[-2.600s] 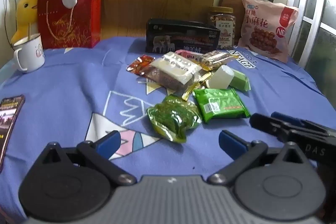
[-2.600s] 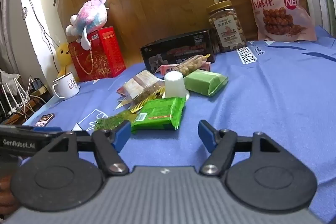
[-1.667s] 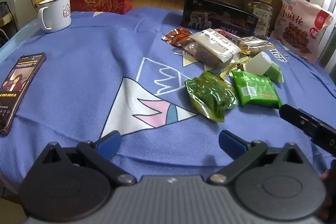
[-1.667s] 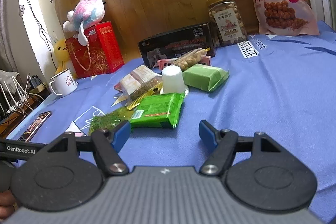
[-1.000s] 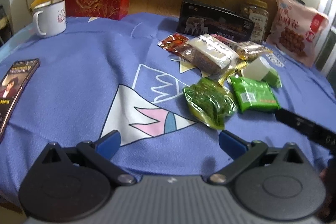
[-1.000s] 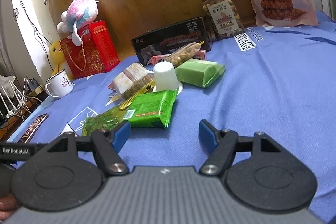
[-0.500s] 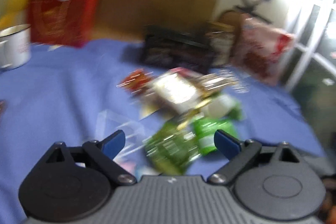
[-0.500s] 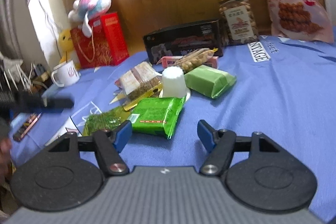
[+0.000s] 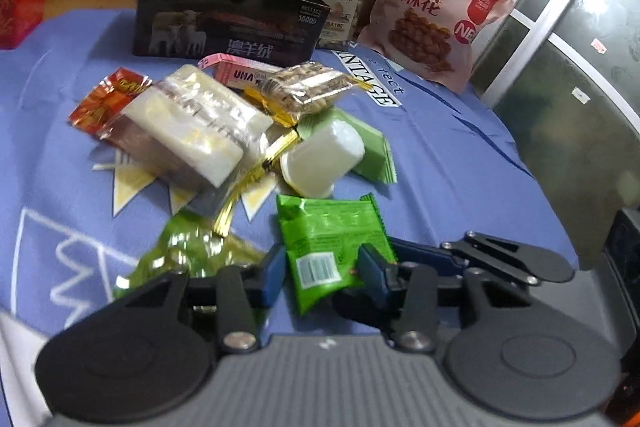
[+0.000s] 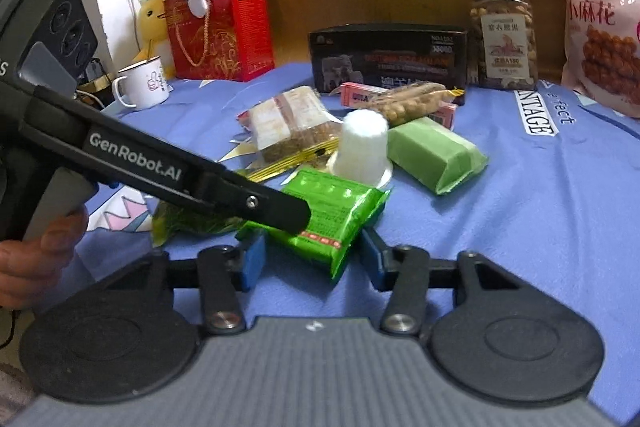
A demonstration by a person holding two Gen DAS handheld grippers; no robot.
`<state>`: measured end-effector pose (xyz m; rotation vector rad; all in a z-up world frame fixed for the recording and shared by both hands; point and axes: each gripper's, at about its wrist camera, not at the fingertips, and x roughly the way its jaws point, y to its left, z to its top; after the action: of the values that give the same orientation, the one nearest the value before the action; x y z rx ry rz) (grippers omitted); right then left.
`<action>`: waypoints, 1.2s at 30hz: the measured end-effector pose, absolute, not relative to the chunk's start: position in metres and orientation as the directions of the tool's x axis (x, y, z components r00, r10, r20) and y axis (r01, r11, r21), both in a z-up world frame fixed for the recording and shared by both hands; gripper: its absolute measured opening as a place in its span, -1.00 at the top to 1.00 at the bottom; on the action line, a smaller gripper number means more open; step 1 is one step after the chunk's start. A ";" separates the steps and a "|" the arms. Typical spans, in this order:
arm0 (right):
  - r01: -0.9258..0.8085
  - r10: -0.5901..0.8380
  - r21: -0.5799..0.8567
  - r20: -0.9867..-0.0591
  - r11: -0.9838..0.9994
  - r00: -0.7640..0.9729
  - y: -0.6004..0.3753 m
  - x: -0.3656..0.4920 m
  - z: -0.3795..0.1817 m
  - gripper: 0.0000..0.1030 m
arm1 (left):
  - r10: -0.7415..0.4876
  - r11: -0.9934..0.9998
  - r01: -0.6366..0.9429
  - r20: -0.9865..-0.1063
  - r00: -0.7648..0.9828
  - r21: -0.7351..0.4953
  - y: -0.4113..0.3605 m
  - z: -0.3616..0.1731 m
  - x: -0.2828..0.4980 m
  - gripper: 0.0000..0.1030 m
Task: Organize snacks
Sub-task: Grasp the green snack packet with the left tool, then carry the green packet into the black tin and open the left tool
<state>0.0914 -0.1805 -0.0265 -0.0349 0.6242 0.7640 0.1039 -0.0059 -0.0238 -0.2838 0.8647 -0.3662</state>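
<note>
Our left claw has just been closing and now straddles the near end of the bright green snack packet, blue pads right at its edges; whether they press it we cannot tell. Our right claw, also just narrowing, stands part spread around the same packet's near corner. The packet lies on the blue cloth surface, before a white cup. The left tool's arm reads "GenRobot.AI"; the cloth shows "NTAGE".
</note>
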 end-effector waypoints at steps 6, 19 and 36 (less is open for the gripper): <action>-0.681 0.703 0.260 -0.480 0.685 0.524 -0.190 0.077 -0.010 0.06 | -0.427 0.895 0.195 -0.640 0.639 -0.402 0.006 0.004 0.073 0.24; -0.696 0.707 0.201 -0.396 0.689 0.586 -0.173 0.125 0.030 0.09 | -0.381 0.913 0.209 -0.554 0.740 -0.349 0.011 0.057 0.122 0.24; -0.666 0.677 0.180 -0.371 0.724 0.636 -0.136 0.291 0.047 0.09 | -0.330 0.921 0.159 -0.494 0.805 -0.356 0.034 0.072 0.298 0.23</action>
<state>0.2906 -0.1362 0.0473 0.0266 0.4349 0.7674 0.2982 0.0342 0.0719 -0.3073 0.5802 -0.2660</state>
